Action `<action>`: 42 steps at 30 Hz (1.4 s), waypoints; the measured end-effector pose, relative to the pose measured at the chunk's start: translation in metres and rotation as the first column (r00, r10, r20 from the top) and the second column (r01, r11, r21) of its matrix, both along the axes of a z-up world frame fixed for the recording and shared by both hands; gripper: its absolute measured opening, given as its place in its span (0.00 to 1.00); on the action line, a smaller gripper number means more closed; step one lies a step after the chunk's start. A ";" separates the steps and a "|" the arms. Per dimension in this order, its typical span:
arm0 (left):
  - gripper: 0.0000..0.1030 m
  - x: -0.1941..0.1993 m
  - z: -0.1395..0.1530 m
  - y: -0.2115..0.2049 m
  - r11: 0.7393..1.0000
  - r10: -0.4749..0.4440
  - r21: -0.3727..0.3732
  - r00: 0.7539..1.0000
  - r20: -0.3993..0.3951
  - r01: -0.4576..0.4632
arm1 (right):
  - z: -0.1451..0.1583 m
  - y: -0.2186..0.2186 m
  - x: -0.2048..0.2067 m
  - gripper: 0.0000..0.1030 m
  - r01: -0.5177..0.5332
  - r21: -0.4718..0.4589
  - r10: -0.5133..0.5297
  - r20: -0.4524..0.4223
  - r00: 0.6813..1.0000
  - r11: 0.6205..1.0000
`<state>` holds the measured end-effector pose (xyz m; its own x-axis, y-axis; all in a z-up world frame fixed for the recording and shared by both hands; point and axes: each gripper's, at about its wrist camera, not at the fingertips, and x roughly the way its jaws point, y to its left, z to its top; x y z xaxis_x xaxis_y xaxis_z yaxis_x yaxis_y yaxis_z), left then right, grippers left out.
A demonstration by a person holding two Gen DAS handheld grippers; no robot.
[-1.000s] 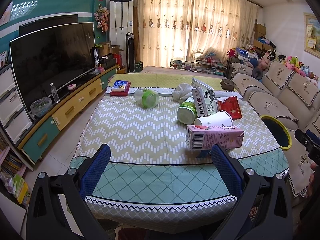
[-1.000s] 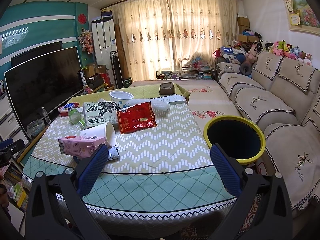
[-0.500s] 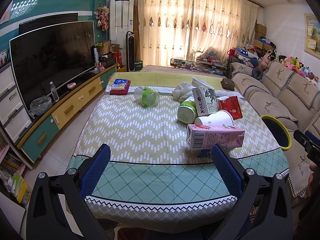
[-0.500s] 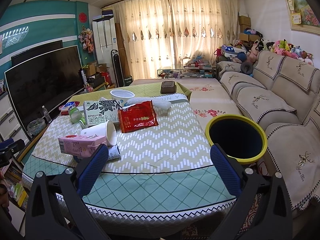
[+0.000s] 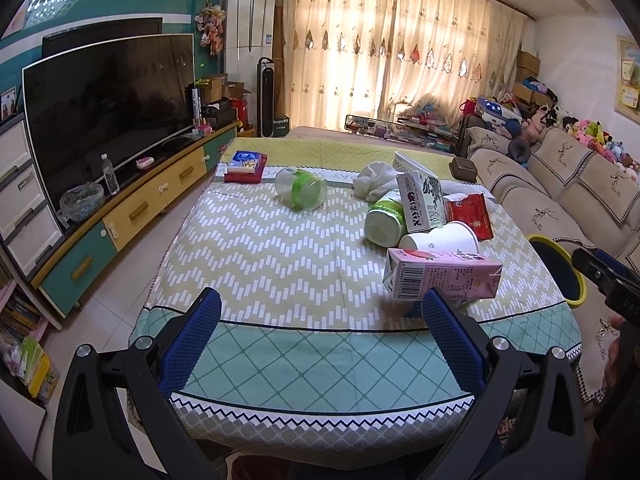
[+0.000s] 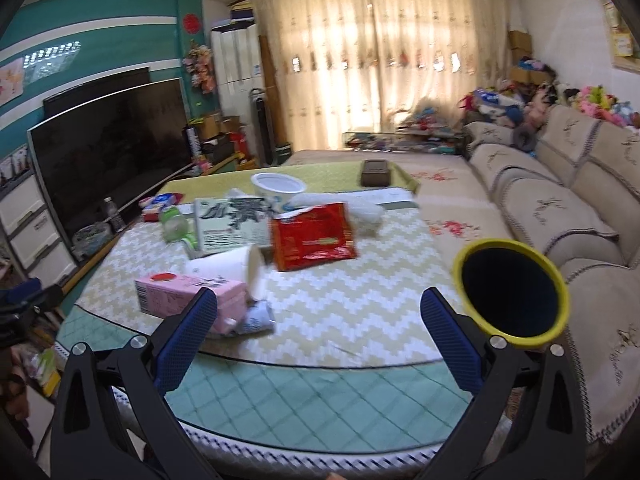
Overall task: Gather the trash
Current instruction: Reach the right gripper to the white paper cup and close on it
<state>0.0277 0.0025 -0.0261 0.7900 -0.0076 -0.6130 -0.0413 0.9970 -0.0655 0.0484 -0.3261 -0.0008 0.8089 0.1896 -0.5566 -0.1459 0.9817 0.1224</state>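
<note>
Trash lies on a table with a zigzag cloth [image 5: 280, 256]: a pink carton [image 5: 440, 274] [image 6: 188, 296] on its side, a white paper cup [image 5: 440, 240] [image 6: 232, 266], a green-and-white carton [image 5: 424, 200] [image 6: 232, 224], a red packet [image 5: 468, 216] [image 6: 312, 236], a green-lidded jar [image 5: 304, 190] and a white-green tub [image 5: 384, 220]. A yellow-rimmed bin [image 6: 512, 292] [image 5: 556, 272] stands at the table's right side. My left gripper [image 5: 320, 320] is open and empty above the table's near edge. My right gripper [image 6: 320, 320] is open and empty, with the pink carton by its left finger.
A white bowl [image 6: 278, 186] and crumpled tissue [image 5: 376, 180] lie further back on the table. A dark box [image 6: 374, 172] sits at the far edge. A TV [image 5: 108, 112] on a low cabinet runs along the left. A sofa [image 6: 560, 200] runs along the right.
The right gripper has swung forward and left towards the table, blurring its view; the bin now sits closer at right. The left gripper has crept slightly forward.
</note>
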 end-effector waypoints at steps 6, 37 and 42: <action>0.96 0.007 -0.007 -0.002 1.000 -0.004 0.021 1.000 -0.006 0.004 | -0.006 0.017 0.031 0.91 -0.071 0.028 0.072 -0.034 0.997 0.997; 0.96 0.004 -0.004 0.067 0.988 0.154 -0.022 0.985 0.082 -0.153 | -0.040 0.107 0.023 0.93 -0.108 -0.053 0.100 -0.138 0.985 0.993; 0.96 0.004 -0.008 0.068 0.988 0.156 -0.021 0.985 0.078 -0.155 | -0.062 0.079 0.039 0.93 0.005 -0.087 -0.021 -0.182 0.983 0.996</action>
